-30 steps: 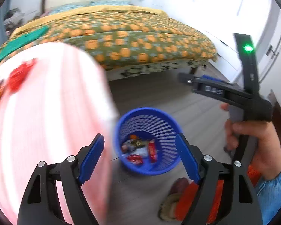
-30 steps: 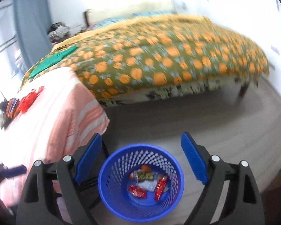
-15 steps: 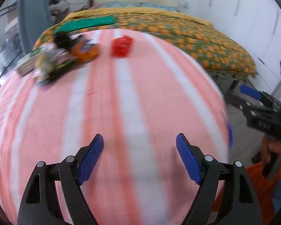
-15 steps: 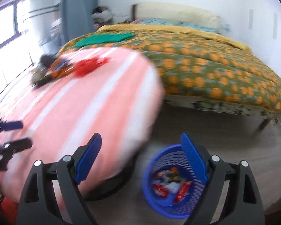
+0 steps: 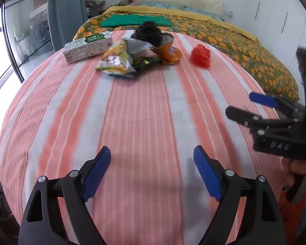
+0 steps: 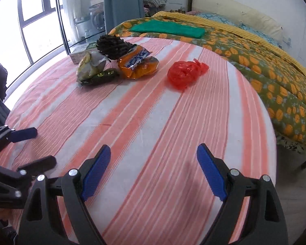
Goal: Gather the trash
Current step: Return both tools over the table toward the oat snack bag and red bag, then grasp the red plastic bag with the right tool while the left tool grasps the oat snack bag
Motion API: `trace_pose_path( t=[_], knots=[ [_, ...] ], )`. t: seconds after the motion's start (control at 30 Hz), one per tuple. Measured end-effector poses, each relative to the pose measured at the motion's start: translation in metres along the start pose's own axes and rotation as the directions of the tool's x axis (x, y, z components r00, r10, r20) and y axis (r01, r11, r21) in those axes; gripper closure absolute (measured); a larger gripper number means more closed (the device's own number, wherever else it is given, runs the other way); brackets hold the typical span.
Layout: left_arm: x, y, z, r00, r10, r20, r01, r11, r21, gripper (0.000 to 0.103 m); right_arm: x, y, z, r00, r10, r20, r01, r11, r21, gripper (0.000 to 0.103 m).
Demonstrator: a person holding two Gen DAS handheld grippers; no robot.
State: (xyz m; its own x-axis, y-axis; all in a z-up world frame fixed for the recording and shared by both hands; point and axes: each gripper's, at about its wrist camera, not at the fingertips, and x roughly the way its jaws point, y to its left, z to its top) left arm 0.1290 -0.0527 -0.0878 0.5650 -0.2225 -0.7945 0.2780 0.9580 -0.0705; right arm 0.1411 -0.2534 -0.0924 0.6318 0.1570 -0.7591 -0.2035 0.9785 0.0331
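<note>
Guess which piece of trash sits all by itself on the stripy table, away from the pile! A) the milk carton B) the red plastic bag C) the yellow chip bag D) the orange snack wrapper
B: the red plastic bag lies alone on the striped tablecloth, with bare cloth between it and the orange snack wrapper, which is bunched together with the yellow chip bag near the milk carton.

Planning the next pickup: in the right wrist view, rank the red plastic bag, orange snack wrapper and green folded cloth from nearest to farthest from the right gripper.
1. Red plastic bag, ahead on the striped tablecloth, nearest the right gripper.
2. Orange snack wrapper, farther back, left of the bag.
3. Green folded cloth, farthest, on the bed.
</note>
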Motion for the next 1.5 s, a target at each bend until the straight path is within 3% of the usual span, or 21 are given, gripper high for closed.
trace_pose_path(
  t=[0.1,0.33,0.47,0.6,0.67,0.77,0.87,0.97,1.1,1.2,1.27,1.5],
  knots=[
    [0.006,0.014,0.016,1.000,-0.005,0.024,0.005,1.000,-0.016,0.020,0.008,-0.002,-0.002,1.000,0.003,-0.012,-0.003,1.000,0.022,0.019],
    [0.035,0.060,0.087,0.994,-0.041,0.099,0.047,0.997,-0.057,0.015,0.008,0.001,-0.006,1.000,-0.012,-0.004,0.012,1.000,0.012,0.019],
    [0.061,0.072,0.118,0.996,-0.057,0.074,0.062,0.996,-0.062,0.015,0.009,0.004,-0.005,0.999,-0.035,-0.006,0.035,0.999,-0.005,0.019],
    [0.084,0.077,0.132,0.991,-0.128,0.040,0.131,0.988,-0.081,0.015,0.010,0.006,-0.005,0.998,-0.054,-0.015,0.054,0.998,-0.012,0.019],
    [0.088,0.078,0.134,0.985,-0.165,0.042,0.169,0.981,-0.091,0.032,0.010,0.005,-0.005,0.998,-0.055,-0.015,0.055,0.998,-0.005,0.019],
    [0.083,0.078,0.130,0.982,-0.182,0.054,0.187,0.979,-0.088,0.054,0.011,0.000,-0.006,0.999,-0.048,-0.020,0.049,0.999,0.018,0.019],
    [0.067,0.078,0.116,0.986,-0.155,0.065,0.160,0.984,-0.084,0.056,0.011,-0.005,-0.006,0.999,-0.034,-0.025,0.035,0.998,0.043,0.019],
    [0.040,0.079,0.088,0.997,-0.056,0.059,0.061,0.994,-0.086,0.056,0.011,-0.008,-0.005,0.999,-0.026,-0.025,0.027,0.998,0.059,0.019],
    [0.017,0.073,0.045,0.998,0.058,0.023,-0.056,0.995,-0.078,0.055,0.011,-0.007,-0.005,0.999,-0.029,-0.023,0.030,0.998,0.061,0.019],
    [0.006,0.062,0.026,0.997,0.078,0.029,-0.077,0.996,-0.045,0.049,0.011,-0.007,-0.005,0.999,-0.035,-0.022,0.036,0.997,0.062,0.019],
    [0.003,0.053,0.020,0.997,0.071,0.038,-0.070,0.997,-0.027,0.034,0.012,-0.009,-0.005,0.999,-0.038,-0.022,0.040,0.997,0.066,0.019],
    [0.019,0.038,0.021,0.991,0.130,0.013,-0.131,0.991,0.022,0.016,0.015,-0.013,-0.004,0.999,-0.026,-0.039,0.029,0.996,0.086,0.018]
  ],
)
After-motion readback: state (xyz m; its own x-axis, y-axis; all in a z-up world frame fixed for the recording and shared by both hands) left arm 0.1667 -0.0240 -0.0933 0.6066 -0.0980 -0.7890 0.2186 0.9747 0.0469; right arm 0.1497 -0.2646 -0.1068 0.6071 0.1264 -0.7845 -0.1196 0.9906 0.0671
